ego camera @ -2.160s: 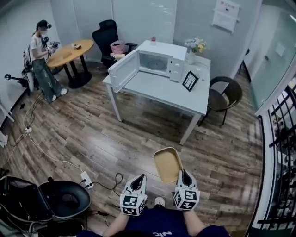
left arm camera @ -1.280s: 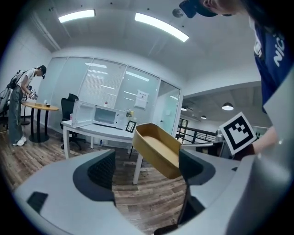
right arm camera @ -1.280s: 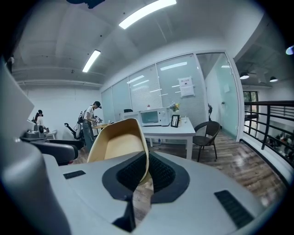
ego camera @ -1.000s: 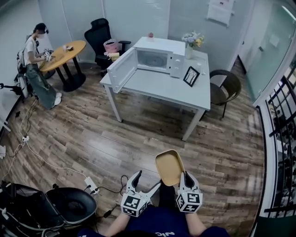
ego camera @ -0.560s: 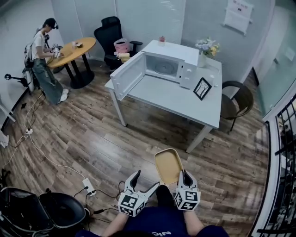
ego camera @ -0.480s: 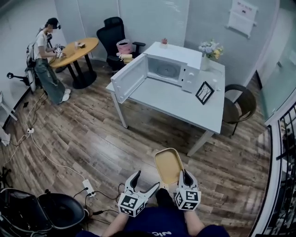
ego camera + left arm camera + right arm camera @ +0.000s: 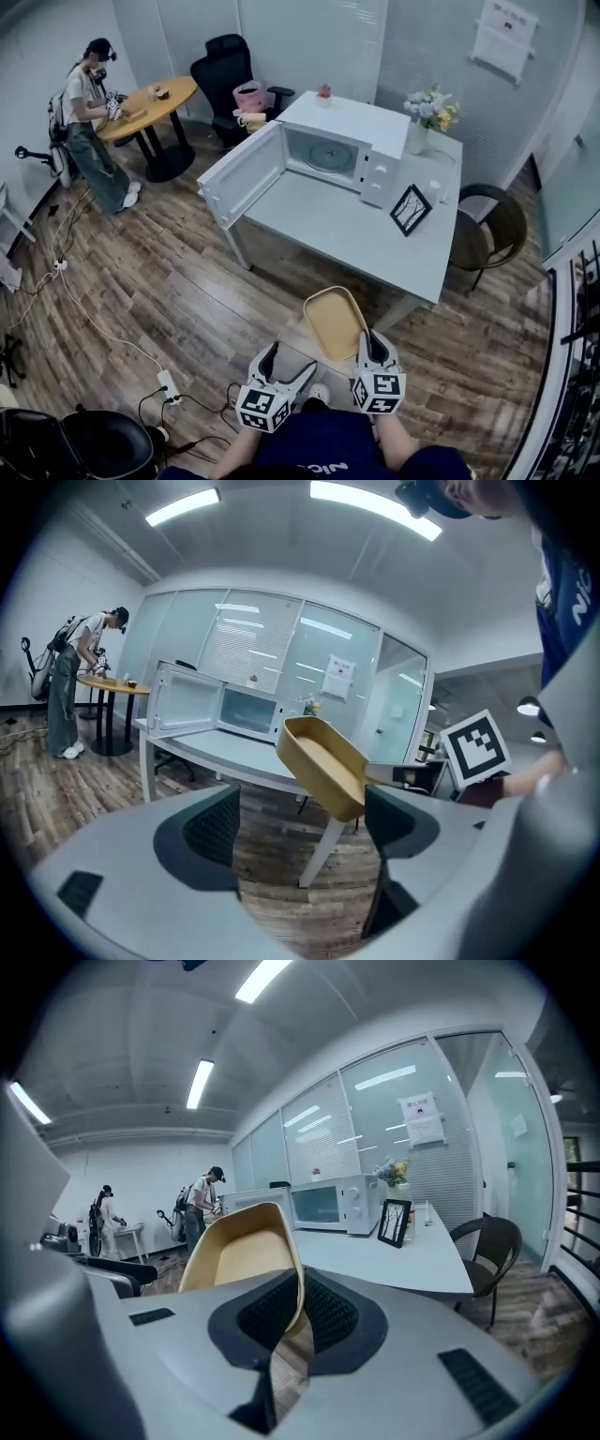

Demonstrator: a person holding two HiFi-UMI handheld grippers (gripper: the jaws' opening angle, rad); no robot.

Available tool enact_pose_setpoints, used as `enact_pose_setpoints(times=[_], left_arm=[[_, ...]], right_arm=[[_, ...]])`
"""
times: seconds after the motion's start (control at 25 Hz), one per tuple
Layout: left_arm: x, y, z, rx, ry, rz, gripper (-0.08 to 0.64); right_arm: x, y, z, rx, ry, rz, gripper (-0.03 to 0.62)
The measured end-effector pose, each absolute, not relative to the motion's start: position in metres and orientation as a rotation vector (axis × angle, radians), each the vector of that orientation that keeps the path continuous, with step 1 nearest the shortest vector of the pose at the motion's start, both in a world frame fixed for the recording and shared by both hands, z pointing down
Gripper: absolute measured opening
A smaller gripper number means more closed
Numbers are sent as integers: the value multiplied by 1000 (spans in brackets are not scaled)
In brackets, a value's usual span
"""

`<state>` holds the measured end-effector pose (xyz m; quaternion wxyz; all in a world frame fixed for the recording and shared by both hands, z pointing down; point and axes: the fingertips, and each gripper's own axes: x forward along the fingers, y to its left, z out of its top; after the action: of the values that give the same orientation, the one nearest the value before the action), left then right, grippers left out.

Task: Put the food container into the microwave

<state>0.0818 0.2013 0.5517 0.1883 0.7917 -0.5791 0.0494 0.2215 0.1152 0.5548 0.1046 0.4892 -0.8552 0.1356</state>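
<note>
Microwave (image 7: 328, 150) nearer now, upper centre; my right gripper (image 7: 372, 349) clamps food container (image 7: 336, 323) rim for carrying; left gripper (image 7: 286, 364) agape, empty.

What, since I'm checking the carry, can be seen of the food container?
The food container is a shallow, tan, rounded-rectangular tub, plastic-looking, lidless and empty. The right gripper is shut on its rim wall, holding it tilted in the air over the wooden floor, short of the white table. The open left gripper beside it does not touch it.
</note>
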Motion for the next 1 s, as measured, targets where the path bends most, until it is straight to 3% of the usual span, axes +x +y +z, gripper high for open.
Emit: enact_pose_setpoints(times=[0.52, 1.0], left_arm=[[94, 145, 571, 2224, -1494, 222, 413], [30, 16, 574, 2336, -1413, 226, 403]], right_arm=[[233, 77, 574, 1490, -2449, 473, 34], [187, -29, 587, 1682, -2325, 523, 34]])
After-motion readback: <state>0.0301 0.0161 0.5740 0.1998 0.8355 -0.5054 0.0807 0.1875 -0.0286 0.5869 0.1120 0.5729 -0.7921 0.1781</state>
